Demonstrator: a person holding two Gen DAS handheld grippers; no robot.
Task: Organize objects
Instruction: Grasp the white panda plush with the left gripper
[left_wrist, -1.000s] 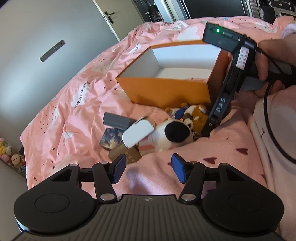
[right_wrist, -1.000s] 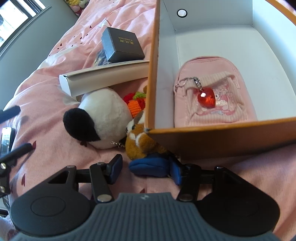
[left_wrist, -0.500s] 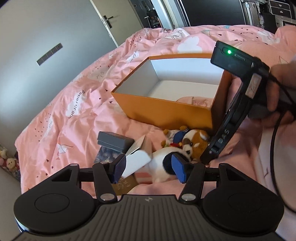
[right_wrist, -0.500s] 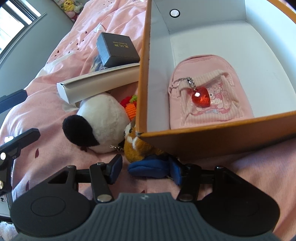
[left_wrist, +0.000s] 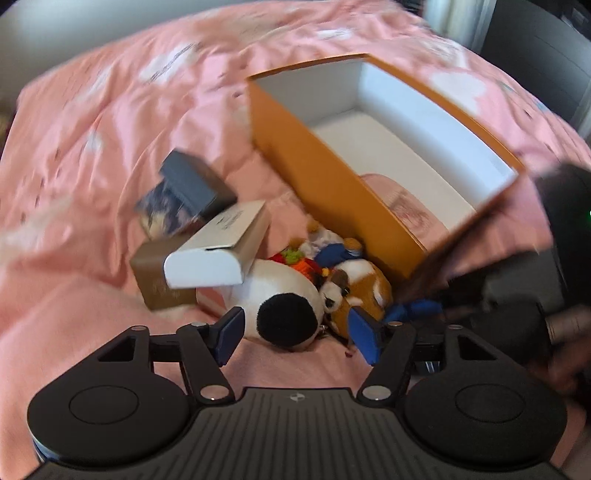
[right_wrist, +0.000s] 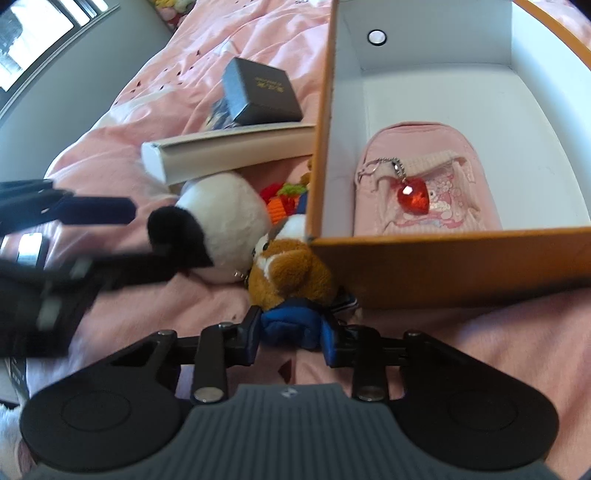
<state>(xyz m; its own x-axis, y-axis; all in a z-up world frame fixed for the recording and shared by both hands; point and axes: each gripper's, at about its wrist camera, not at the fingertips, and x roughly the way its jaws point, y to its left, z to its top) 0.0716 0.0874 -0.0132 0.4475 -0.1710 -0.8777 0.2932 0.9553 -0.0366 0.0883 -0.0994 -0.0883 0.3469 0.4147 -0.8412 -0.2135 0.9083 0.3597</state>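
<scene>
An orange box (right_wrist: 461, 264) with a white inside lies on the pink bed and holds a pink pouch (right_wrist: 424, 181) with a red heart charm. Beside its corner lies a pile: a white-and-black plush (left_wrist: 280, 306), a brown-and-white plush (right_wrist: 291, 269) with a blue part (right_wrist: 290, 326), and a small orange-and-green toy (left_wrist: 299, 260). My right gripper (right_wrist: 290, 338) is shut on the blue part of the brown plush. My left gripper (left_wrist: 295, 334) is open, its pads either side of the white-and-black plush; it also shows blurred in the right wrist view (right_wrist: 92, 236).
A long white carton (left_wrist: 221, 249) lies over a brown box (left_wrist: 155, 273). A dark grey box (right_wrist: 258, 92) sits on a picture card behind them. The pink duvet (left_wrist: 92, 147) is rumpled. A window and a grey wall lie beyond the bed.
My right gripper has closed on the blue part of the brown plush. My left gripper has swung fast down and in over the white-and-black plush.
</scene>
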